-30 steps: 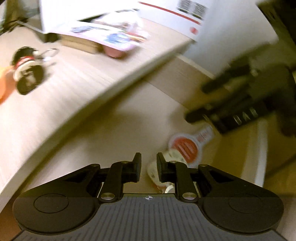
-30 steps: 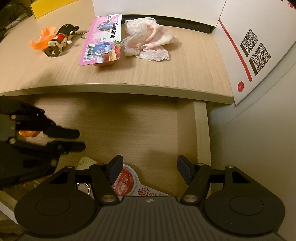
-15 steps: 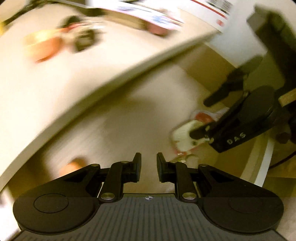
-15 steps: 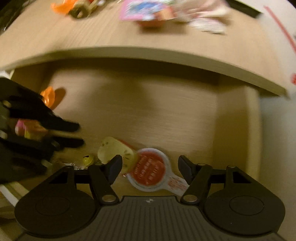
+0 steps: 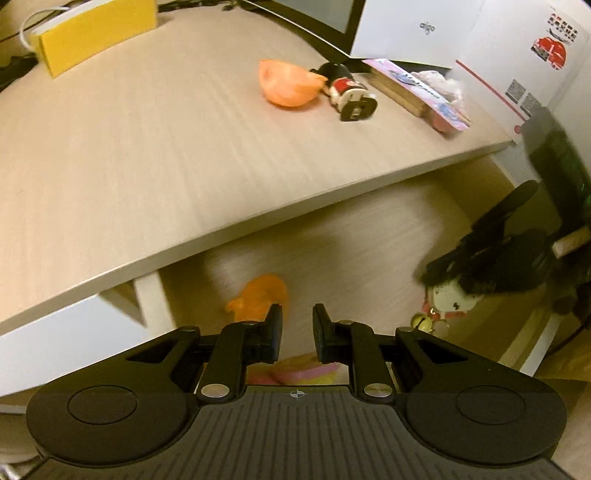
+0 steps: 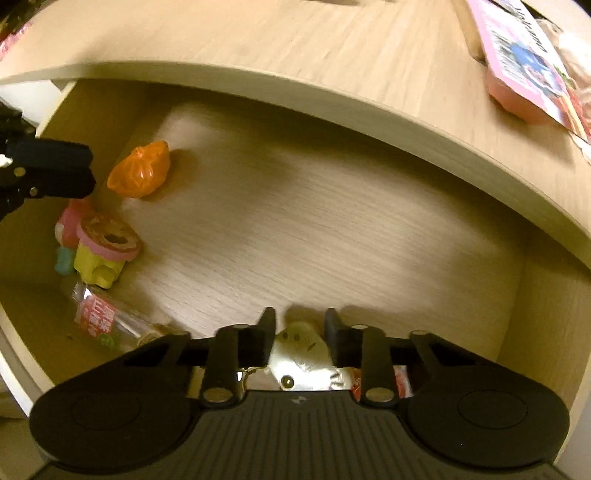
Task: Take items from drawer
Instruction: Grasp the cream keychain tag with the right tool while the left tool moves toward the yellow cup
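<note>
Two tools over drawer, right tool gripping white charm, left tool narrow, empty.

In the drawer: one orange crumpled wrapper at upper left, one yellow-and-pink toy below it, one clear red-labelled packet at lower left, one white keychain figure at bottom centre.

On the worktop: one orange piece, one black-and-red figure, one pink package, one yellow block.
</note>
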Tool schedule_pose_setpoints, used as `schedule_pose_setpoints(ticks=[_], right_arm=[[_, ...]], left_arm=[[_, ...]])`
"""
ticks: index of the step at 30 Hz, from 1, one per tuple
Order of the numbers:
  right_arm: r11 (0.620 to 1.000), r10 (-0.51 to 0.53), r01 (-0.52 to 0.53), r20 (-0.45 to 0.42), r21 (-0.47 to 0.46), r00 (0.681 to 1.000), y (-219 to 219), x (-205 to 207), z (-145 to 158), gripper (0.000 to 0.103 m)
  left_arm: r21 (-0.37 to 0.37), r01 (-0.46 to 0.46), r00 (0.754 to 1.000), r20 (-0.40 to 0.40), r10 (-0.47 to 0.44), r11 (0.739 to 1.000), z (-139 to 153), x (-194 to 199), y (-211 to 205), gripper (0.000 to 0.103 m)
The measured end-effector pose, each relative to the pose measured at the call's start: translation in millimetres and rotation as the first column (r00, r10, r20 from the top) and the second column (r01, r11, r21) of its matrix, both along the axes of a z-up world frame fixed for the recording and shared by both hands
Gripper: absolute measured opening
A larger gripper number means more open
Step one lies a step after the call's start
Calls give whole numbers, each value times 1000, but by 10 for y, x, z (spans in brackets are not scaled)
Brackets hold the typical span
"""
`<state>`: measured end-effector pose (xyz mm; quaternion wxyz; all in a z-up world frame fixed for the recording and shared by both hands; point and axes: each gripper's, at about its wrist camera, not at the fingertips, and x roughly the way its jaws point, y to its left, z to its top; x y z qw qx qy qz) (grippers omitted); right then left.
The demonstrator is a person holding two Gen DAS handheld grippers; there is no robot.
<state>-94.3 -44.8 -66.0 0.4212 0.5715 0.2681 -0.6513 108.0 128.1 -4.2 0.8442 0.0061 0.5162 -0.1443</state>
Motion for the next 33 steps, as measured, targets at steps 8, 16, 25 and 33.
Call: schedule_pose_setpoints(ticks=[8,16,25,33], right_arm=[[987,-139,142,36,-71,990,325,-351,166,3],[999,-4,6,59,-37,998,169,-60,48,78],[989,143,-142,-50,32,988,-17,253,8,39],[997,-15,9,-66,-83,998,164,-61,319,38]], left_arm=[[-15,26,1000,-10,-26,1000,-54,-191,-23,19],[1,18,1000,-18,-18,1000,-36,-194,50,19],[8,88,995,-57,-87,996,-50,-178,-23,19],[67,274,945,-205,-255,959,-108,-223,-217,19]])
